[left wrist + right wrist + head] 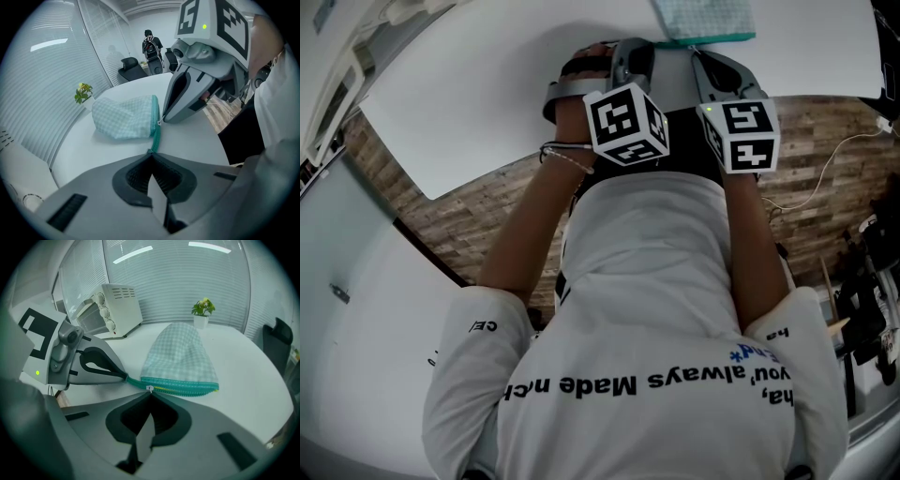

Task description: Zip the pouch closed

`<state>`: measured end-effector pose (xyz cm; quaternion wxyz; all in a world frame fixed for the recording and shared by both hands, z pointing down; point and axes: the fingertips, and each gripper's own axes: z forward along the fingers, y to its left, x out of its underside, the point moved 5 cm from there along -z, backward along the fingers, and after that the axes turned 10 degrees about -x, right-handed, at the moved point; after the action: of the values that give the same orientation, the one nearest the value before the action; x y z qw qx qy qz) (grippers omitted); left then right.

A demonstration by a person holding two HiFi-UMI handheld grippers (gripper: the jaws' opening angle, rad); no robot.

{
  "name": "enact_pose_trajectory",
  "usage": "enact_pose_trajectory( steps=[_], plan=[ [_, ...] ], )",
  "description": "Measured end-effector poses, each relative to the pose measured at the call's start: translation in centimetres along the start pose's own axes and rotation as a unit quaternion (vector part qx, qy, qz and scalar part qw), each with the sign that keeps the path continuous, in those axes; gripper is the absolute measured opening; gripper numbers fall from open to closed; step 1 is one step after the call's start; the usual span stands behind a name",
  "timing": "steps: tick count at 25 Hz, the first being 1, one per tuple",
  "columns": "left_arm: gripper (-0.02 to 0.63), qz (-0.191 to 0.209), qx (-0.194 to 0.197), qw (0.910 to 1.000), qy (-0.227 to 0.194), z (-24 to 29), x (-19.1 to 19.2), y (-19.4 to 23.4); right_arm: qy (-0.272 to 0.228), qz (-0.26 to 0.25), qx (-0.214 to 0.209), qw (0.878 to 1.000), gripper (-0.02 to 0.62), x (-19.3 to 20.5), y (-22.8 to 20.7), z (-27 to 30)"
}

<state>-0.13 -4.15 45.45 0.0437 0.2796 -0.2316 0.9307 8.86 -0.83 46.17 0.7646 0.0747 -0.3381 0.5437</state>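
A pale green checked pouch (180, 355) lies on the white table (253, 362), its teal zipper (187, 386) along the near edge. My right gripper (150, 392) is shut on the small silver zipper pull (149, 389) at the zipper's left end. To the right of the pull, a thin yellowish line shows between the two zipper rows. My left gripper (151, 152) is shut on the teal zipper tail (156, 138) that sticks out from the pouch (124, 117). In the head view both grippers sit close together at the pouch's near edge (703, 23).
A white toaster oven (115, 305) stands at the back left of the table. A small potted plant (202, 310) stands behind the pouch. Office chairs (133, 70) and a person (150, 44) are beyond the table. The wooden floor (469, 216) shows under the table edge.
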Motion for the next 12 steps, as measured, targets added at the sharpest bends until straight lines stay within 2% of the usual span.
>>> enact_pose_trajectory(
  steps=[12],
  plan=[
    [0.017,0.000,0.002,1.0000,0.001,0.04,-0.04,0.03,-0.004,0.004,0.012,1.000,0.008,0.15,-0.72,-0.41]
  ],
)
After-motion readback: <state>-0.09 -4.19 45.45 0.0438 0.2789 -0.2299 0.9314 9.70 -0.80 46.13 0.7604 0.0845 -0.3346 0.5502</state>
